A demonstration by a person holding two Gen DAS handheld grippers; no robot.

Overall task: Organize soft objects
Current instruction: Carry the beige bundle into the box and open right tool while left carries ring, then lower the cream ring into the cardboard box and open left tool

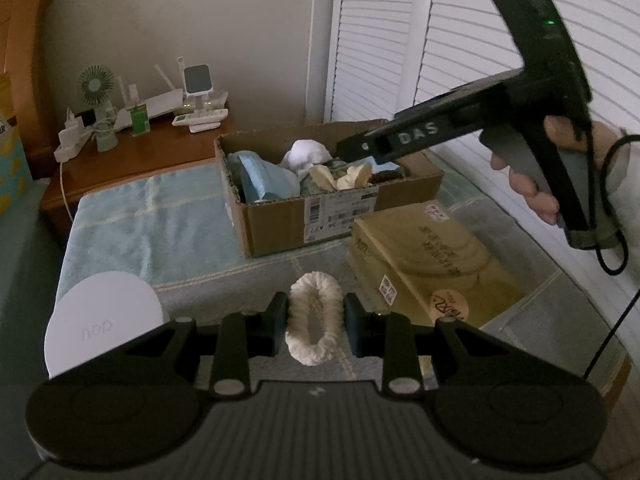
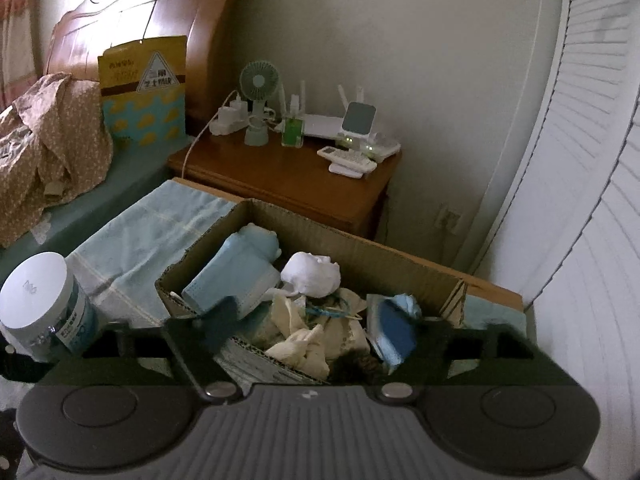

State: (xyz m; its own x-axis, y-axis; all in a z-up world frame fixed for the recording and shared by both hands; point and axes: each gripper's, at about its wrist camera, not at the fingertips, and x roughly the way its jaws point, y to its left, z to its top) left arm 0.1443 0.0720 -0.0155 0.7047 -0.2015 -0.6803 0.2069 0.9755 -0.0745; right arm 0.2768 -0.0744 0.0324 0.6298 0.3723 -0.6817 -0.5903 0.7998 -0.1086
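The left gripper [image 1: 316, 326] pinches a fluffy white scrunchie [image 1: 315, 318] near the cardboard box [image 1: 280, 220]; light, squashy, best taken across its band; the right gripper [image 2: 316, 332] gapes over the box.

White fluffy scrunchie [image 1: 315, 318] upright above towel, cardboard box [image 1: 276, 220] holding soft items

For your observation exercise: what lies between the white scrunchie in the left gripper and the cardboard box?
In the left wrist view, only bare blue towel lies between the scrunchie, clamped in the left gripper, and the box.
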